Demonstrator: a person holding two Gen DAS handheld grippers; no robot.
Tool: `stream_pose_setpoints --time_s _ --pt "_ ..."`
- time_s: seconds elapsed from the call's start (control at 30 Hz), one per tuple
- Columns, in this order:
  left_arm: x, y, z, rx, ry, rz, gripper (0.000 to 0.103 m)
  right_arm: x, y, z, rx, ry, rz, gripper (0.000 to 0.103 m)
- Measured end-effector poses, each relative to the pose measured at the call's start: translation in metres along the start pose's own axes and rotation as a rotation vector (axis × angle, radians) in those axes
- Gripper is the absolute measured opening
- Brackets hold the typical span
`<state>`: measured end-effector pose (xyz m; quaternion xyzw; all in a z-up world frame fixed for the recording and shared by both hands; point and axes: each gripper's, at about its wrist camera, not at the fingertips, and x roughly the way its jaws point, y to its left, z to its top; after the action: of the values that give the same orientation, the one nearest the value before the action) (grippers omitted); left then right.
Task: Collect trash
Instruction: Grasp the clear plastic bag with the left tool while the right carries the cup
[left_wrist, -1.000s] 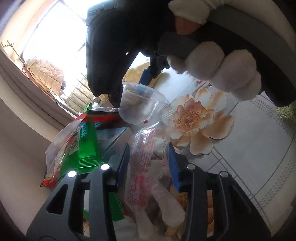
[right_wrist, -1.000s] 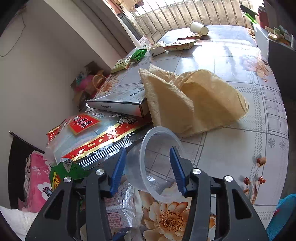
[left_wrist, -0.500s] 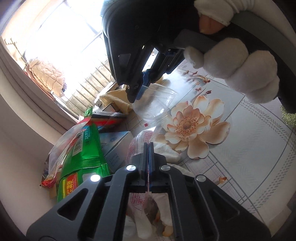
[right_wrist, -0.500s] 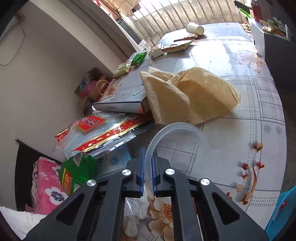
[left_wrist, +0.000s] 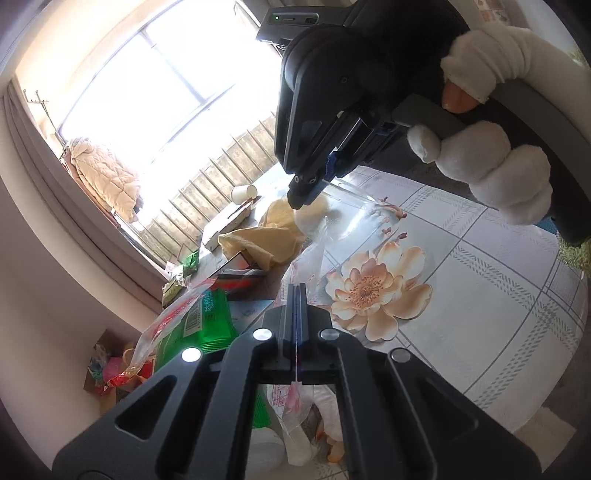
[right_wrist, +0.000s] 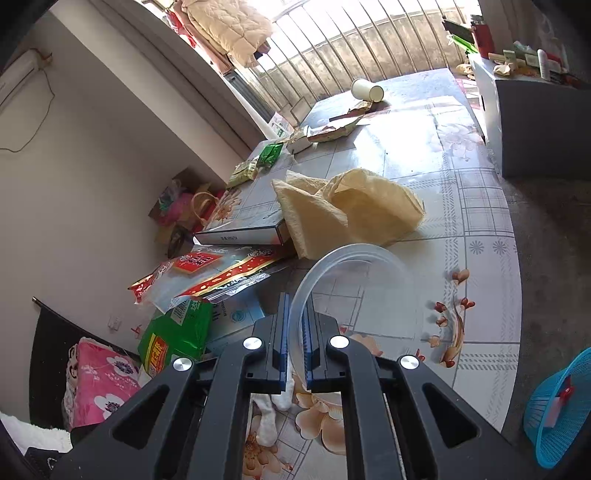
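Yellow cloth (right_wrist: 354, 210), green packet (right_wrist: 177, 332), flower-patterned table (right_wrist: 480, 229).

Clear bag (left_wrist: 295, 410) partly hidden behind the left gripper's frame, contents too blurred to tell. Blue basket (right_wrist: 554, 410) cut off by the picture's right edge. Print on the green packet (right_wrist: 173, 332) too small to read.

A lived-in home: flowered table (right_wrist: 476, 206), quilted coat (right_wrist: 229, 26) hanging at barred window (right_wrist: 332, 40)
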<state>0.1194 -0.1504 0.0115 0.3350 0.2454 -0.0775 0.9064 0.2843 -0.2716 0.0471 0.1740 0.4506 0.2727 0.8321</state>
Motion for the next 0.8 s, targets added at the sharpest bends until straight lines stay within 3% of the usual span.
stream_pose_setpoints --time_s 0.23,0.4,0.53,0.63,0.8 --pt "-0.017 -0.004 0.013 0.017 -0.076 0.018 0.0 -0.054 -0.014 -0.021 0.038 -0.089 -0.034 0.007" --pt "-0.038 -0.016 0.041 0.057 -0.176 0.016 0.0 -0.111 -0.042 -0.044 0.102 -0.179 -0.088 0.007" --pt "-0.048 -0.031 0.069 0.075 -0.246 -0.027 0.0 -0.163 -0.075 -0.069 0.175 -0.263 -0.15 0.007" --pt "-0.052 -0.049 0.096 0.084 -0.282 -0.109 0.0 -0.199 -0.106 -0.093 0.242 -0.315 -0.201 0.007" --pt "-0.021 -0.096 0.154 0.042 -0.204 -0.411 0.0 -0.231 -0.17 -0.136 0.39 -0.337 -0.312 0.007"
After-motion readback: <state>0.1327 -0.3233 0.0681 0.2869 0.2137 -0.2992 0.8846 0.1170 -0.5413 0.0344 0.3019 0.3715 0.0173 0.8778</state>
